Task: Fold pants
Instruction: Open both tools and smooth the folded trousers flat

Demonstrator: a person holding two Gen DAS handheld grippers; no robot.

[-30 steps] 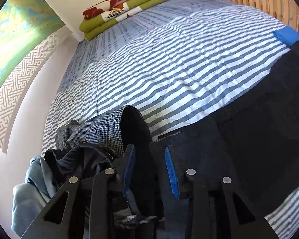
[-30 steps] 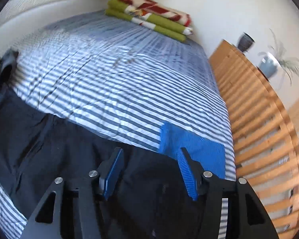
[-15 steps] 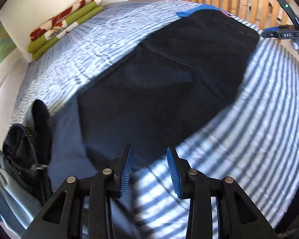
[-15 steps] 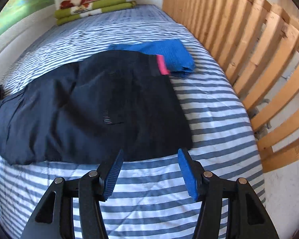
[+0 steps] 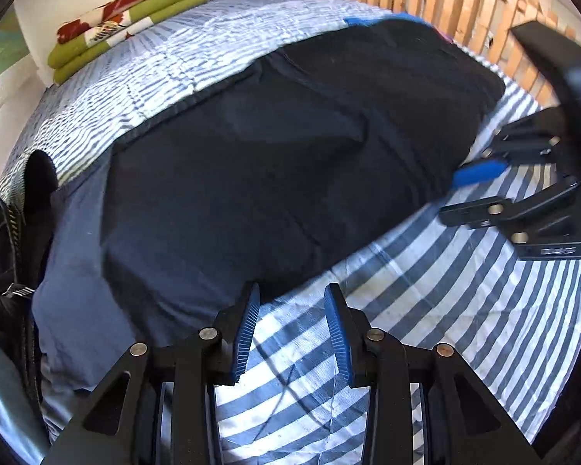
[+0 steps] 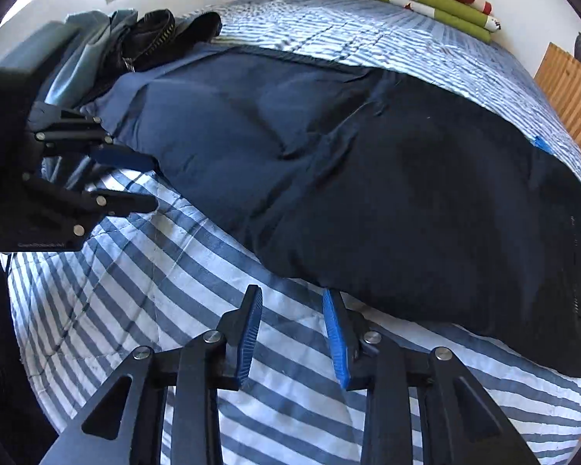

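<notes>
Pants: (image 5: 290, 147) dark, spread flat across the striped bed (image 5: 445, 310), near edge just ahead of both tongs.
Left tongs: (image 5: 292, 329) released, holding nothing.
Right tongs: (image 6: 292, 333) released, holding nothing.
Handling: soft, light, limp; likely best pinched along the near edge.
Room: bare bed in front; clothes pile (image 6: 143, 38) at the left end.

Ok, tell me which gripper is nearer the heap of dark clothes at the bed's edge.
Left. The left gripper sits open right beside the heap of dark clothes, at that end of the navy pants. The right gripper is open near the pants' other end.
</notes>
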